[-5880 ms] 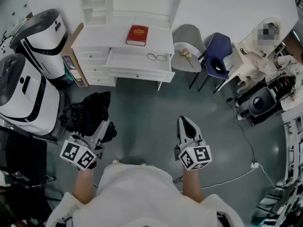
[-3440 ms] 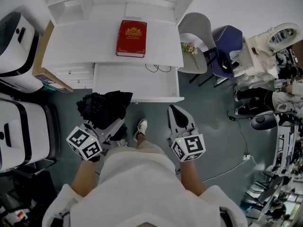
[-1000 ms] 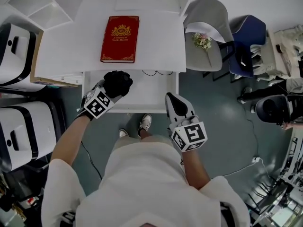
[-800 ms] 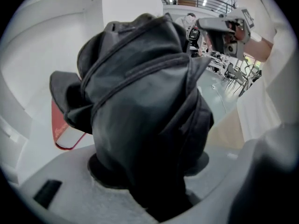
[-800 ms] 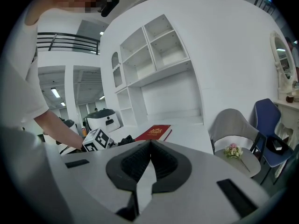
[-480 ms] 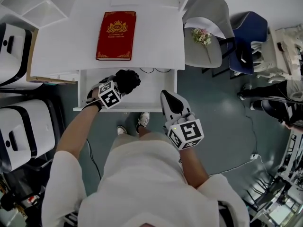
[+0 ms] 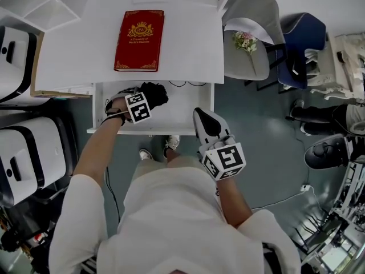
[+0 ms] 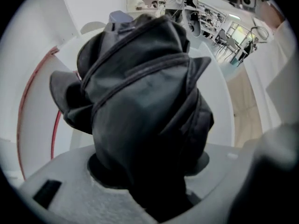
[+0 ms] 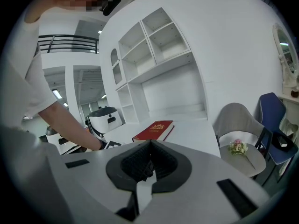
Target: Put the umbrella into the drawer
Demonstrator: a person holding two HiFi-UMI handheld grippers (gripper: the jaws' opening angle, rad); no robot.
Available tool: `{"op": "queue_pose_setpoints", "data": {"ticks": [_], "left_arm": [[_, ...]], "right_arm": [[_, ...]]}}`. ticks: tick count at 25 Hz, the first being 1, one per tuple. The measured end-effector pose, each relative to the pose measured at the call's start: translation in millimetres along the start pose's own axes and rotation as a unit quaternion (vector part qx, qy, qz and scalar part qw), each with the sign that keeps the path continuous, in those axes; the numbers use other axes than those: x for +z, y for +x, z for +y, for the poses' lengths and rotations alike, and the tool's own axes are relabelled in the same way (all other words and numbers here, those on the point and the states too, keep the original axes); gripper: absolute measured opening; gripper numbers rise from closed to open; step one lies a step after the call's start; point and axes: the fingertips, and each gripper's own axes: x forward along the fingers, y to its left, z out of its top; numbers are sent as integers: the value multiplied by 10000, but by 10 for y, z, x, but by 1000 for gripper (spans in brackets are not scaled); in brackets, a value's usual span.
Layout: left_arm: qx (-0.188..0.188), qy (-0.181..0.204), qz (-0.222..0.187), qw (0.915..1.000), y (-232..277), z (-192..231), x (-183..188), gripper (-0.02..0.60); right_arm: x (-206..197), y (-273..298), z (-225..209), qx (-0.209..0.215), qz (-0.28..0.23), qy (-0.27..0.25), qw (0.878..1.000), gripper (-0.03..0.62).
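The black folded umbrella (image 7: 155, 93) hangs bunched in the open white drawer (image 7: 185, 112) of the desk, toward its left half. My left gripper (image 7: 148, 100) points straight down and is shut on the umbrella; its marker cube sits over the drawer. In the left gripper view the umbrella (image 8: 145, 101) fills the picture and hides the jaws of the left gripper (image 8: 149, 176), so whether it touches the drawer floor cannot be seen. My right gripper (image 7: 206, 123) hovers shut and empty at the drawer's front right corner. The right gripper (image 9: 148, 146) looks over the desk.
A red book (image 7: 139, 32) lies on the white desk top (image 7: 188, 44). A thin dark wire-like thing (image 7: 185, 85) lies at the drawer's back. A grey chair (image 7: 246, 61) with flowers and a blue chair (image 7: 302, 44) stand right; white machines (image 7: 23, 153) stand left.
My left gripper has sunk with the umbrella from above the drawer's edge down into the drawer. The right gripper has stayed where it was.
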Motion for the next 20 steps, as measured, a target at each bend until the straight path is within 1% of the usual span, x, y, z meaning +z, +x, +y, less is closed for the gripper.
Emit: {"op": "queue_pose_setpoints", "data": {"ticks": [3, 10, 16, 20], "left_arm": [[-67, 157, 211, 9996, 102, -14, -44, 281], [-152, 352, 461, 9982, 280, -51, -76, 285], [-204, 248, 600, 9977, 432, -18, -121, 288], [-175, 329, 689, 9969, 536, -4, -154, 291]], "right_arm": [[-27, 40, -14, 25, 40, 1, 10000, 2], [-142, 58, -75, 33, 195, 15, 9998, 2], [-173, 59, -104, -13, 260, 2, 9997, 2], [-221, 42, -138, -74, 332, 26, 9994, 2]]}}
